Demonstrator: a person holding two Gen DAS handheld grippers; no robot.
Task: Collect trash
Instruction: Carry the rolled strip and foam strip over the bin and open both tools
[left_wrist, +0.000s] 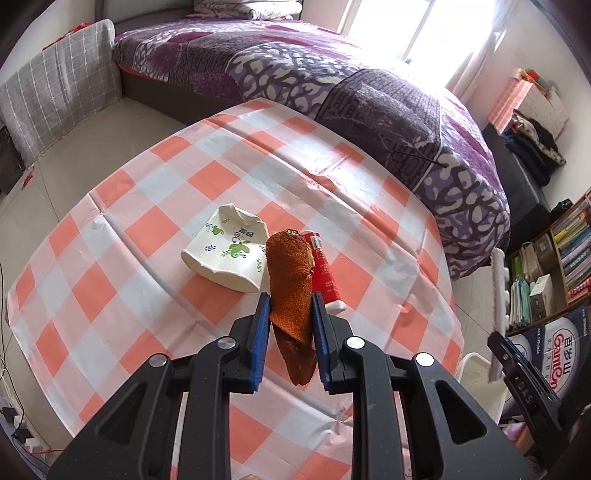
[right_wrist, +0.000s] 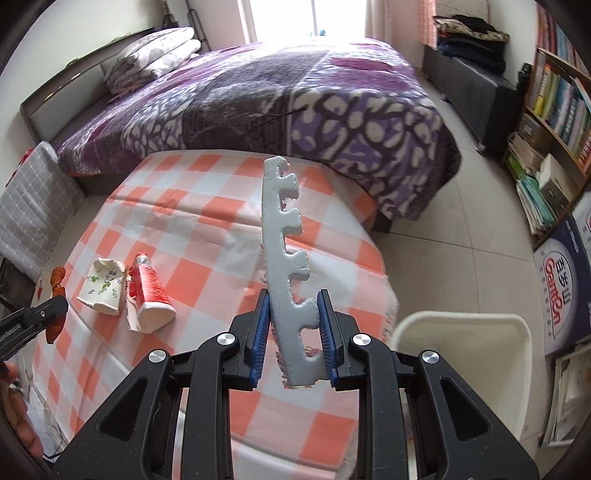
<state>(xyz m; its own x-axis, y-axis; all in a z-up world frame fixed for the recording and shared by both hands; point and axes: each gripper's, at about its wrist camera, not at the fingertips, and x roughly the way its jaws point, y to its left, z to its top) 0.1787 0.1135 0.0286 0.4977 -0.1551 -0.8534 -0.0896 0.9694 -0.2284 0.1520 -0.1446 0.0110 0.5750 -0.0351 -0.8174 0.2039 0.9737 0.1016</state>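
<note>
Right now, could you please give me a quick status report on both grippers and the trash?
Left gripper shut on orange fuzzy strip. Right gripper shut on grey notched foam strip. Crushed white paper cup and red tube on table. White bin at right.

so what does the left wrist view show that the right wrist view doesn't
Only the left wrist view shows the left tool closed on the orange rag head-on.

Only the right wrist view shows the right tool closed on the grey foam strip up close, the full rim of the white bin, and the folded bedding laid out.

Both show the checked tablecloth, the crushed paper cup, the red tube and the purple bed.
</note>
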